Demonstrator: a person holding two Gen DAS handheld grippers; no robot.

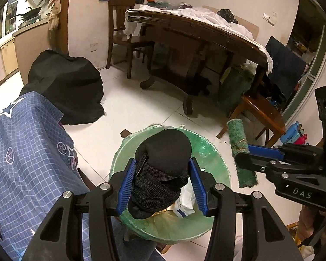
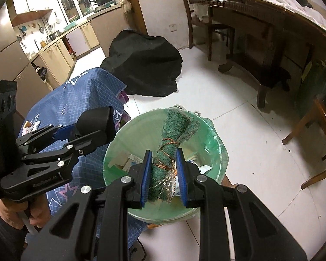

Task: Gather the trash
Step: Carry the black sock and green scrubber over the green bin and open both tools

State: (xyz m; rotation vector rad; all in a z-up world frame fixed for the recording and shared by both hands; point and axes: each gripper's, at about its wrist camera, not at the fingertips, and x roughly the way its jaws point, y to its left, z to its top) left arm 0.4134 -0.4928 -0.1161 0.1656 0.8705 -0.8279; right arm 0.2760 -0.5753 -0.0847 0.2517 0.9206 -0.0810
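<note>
A: We see our right hand-held gripper (image 2: 164,175) clamped on a rolled green scouring pad (image 2: 170,139) bound with copper wire, held over the green-lined trash bin (image 2: 119,139).

B: Paper scraps lie inside the bin. At left our left hand-held gripper (image 2: 93,128) holds a black pouch (image 2: 96,118) above the blue checked cloth (image 2: 84,93).

A: Beyond it, a black cover (image 2: 145,65) sits on the white tiled floor (image 2: 250,152), with the dark wooden worktop (image 2: 260,4) at upper right.
</note>
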